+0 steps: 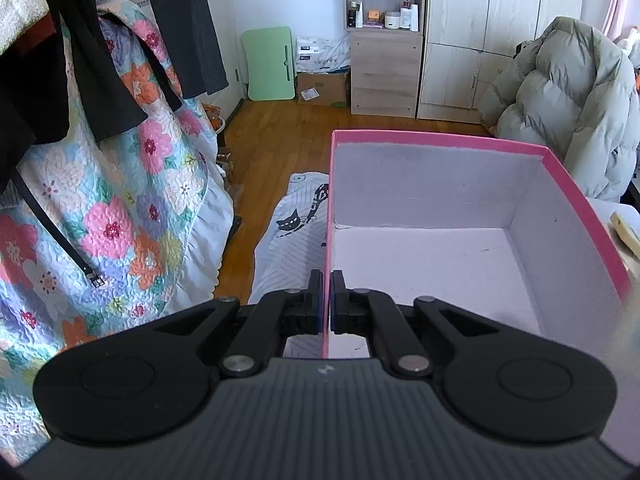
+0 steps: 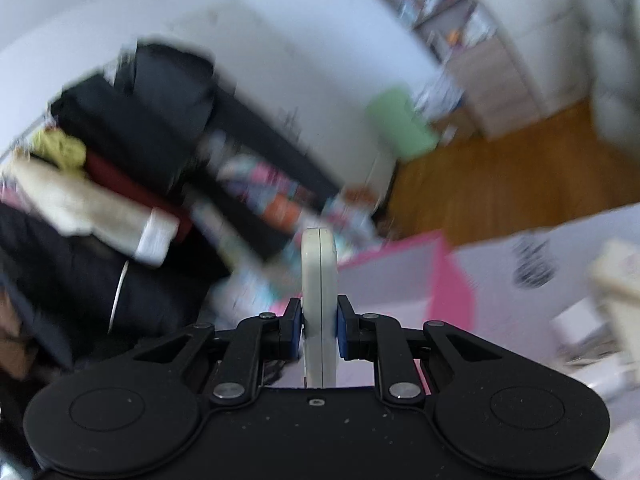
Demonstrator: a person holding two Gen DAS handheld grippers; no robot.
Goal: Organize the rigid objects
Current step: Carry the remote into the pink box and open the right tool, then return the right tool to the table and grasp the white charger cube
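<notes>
A pink box (image 1: 560,184) with a pale, bare inside stands on the bed in the left wrist view. My left gripper (image 1: 327,300) is shut on the box's left wall, one finger outside and one inside. In the blurred right wrist view my right gripper (image 2: 319,326) is shut on a flat white rounded object (image 2: 319,276), held on edge and upright. The pink box (image 2: 448,280) lies just ahead and to the right of it.
A floral quilt (image 1: 132,200) and dark hanging clothes (image 1: 100,60) are to the left. A cat-print sheet (image 1: 292,232) covers the bed. A grey puffer jacket (image 1: 568,108) sits at right. Wooden floor, a shelf unit (image 1: 384,40) and a wardrobe lie beyond. A pale wooden object (image 1: 626,232) lies right of the box.
</notes>
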